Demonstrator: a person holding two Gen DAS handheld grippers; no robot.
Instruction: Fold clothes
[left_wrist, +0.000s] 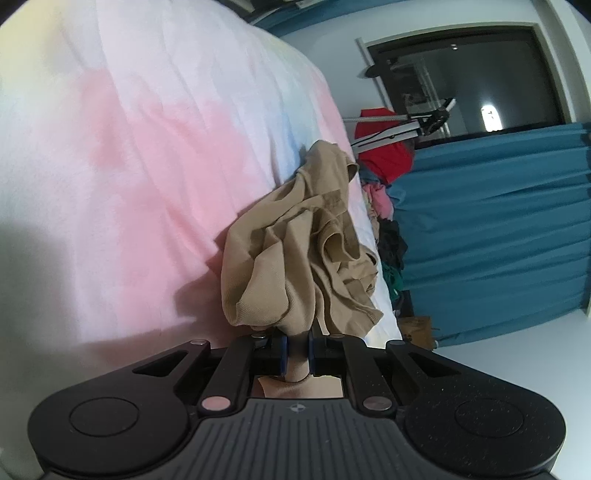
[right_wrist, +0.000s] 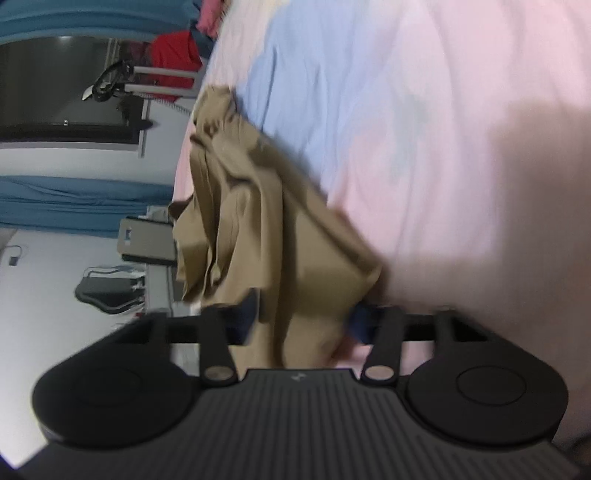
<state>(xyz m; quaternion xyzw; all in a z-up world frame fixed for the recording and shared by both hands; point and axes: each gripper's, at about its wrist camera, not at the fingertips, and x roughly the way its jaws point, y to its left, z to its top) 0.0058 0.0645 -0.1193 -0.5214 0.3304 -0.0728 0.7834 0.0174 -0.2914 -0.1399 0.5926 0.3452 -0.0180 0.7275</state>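
Left hand-held gripper (left_wrist: 298, 352): clamped on tan garment (left_wrist: 295, 240).
Right hand-held gripper (right_wrist: 303, 321): jaws apart, tan cloth between them.
Bed (left_wrist: 129, 147): pastel sheet beneath crumpled garment.

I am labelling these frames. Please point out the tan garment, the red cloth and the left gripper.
tan garment (left_wrist: 295, 251), left wrist view, on its crumpled middle folds.
red cloth (left_wrist: 386, 155), left wrist view, on its lower part under the tripod legs.
left gripper (left_wrist: 297, 350), left wrist view, midway between its fingertips, shut on the tan fabric.

pastel bedsheet (left_wrist: 147, 147), teal curtain (left_wrist: 498, 229), tripod (left_wrist: 406, 125)
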